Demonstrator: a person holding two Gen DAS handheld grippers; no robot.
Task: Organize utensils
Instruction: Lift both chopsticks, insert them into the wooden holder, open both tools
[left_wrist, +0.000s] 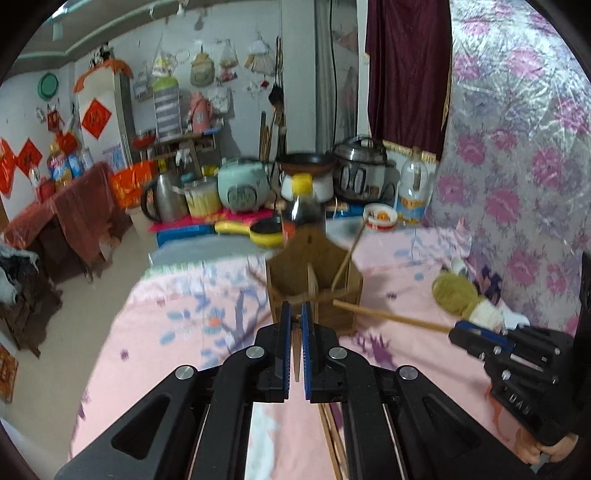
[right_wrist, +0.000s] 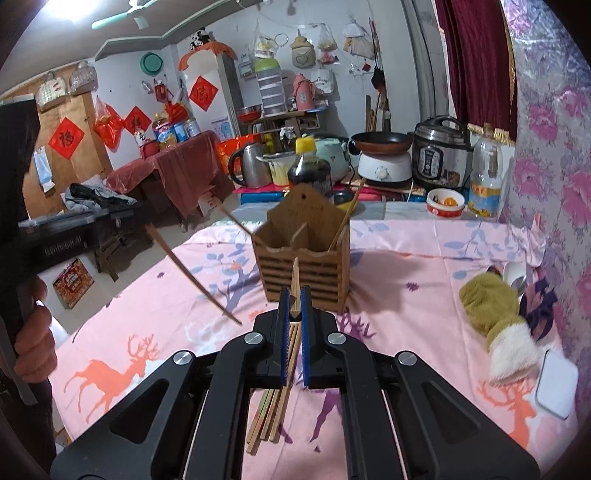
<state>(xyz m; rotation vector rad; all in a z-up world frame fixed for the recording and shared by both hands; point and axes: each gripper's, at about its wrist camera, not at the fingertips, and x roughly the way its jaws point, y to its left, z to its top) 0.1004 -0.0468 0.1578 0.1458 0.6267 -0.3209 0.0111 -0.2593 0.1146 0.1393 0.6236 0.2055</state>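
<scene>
Left wrist view: pink cloth (left_wrist: 177, 332) wide and bare at the left, up to its edge by the floor. Flowered wall (left_wrist: 517, 184) close at the right. Wooden holder (left_wrist: 317, 291) upright just past the tips, one chopstick in holder (left_wrist: 347, 254) leaning up and right from its right pocket. Left gripper (left_wrist: 294, 321) squeezed together on a thin chopstick (left_wrist: 296, 363), long way running straight ahead. Right gripper (left_wrist: 463, 330) at the near right, pinched on a long chopstick (left_wrist: 391, 314) pointing left toward the holder.

Right wrist view: open cloth on both sides of the holder (right_wrist: 301, 254). Mitten (right_wrist: 487, 310) and spoon (right_wrist: 517, 280) lying at the right by the wall. Right gripper (right_wrist: 294, 306) clamped on the long chopstick (right_wrist: 295, 284), tip aimed at the holder's front. Chopstick pile (right_wrist: 273, 410) flat on the cloth below, long way running near to far. Left gripper's chopstick (right_wrist: 192, 273) slanting from upper left down to the right, above the cloth left of the holder. Hand (right_wrist: 33, 343) at the far left edge.
</scene>
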